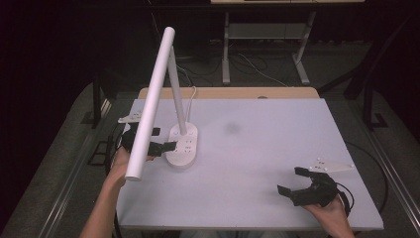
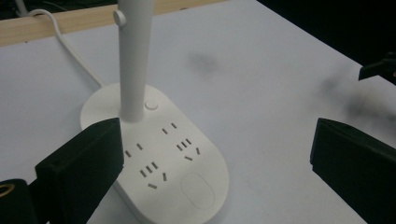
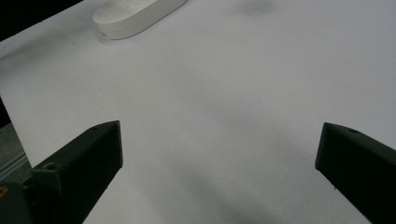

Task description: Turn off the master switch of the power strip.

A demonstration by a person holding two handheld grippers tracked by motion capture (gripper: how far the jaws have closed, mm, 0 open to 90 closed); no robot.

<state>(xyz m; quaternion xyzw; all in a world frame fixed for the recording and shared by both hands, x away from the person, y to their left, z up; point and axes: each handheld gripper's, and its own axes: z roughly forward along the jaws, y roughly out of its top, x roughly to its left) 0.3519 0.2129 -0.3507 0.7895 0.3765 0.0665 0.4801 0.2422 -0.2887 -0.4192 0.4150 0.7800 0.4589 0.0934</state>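
A white desk lamp stands at the left of the white table (image 1: 257, 148). Its oval base (image 1: 182, 146) carries socket slots, and a stem (image 1: 178, 94) holds a long tube head (image 1: 151, 104) that slants toward me. My left gripper (image 1: 163, 139) is open just left of the base, under the tube. In the left gripper view the base (image 2: 159, 154) lies between the wide-apart jaws of the left gripper (image 2: 217, 172), with the left jaw at the base's edge beside the stem (image 2: 133, 60). My right gripper (image 1: 291, 180) is open over bare table at the front right. The right gripper view has it (image 3: 219, 163) empty, with the base (image 3: 135, 14) far off.
The lamp's white cable (image 2: 70, 46) runs from the base to the back over a wooden strip (image 1: 228, 92) along the table's far edge. A faint dark smudge (image 1: 232, 127) marks the table's middle. Another desk's legs (image 1: 226, 49) and floor cables lie beyond.
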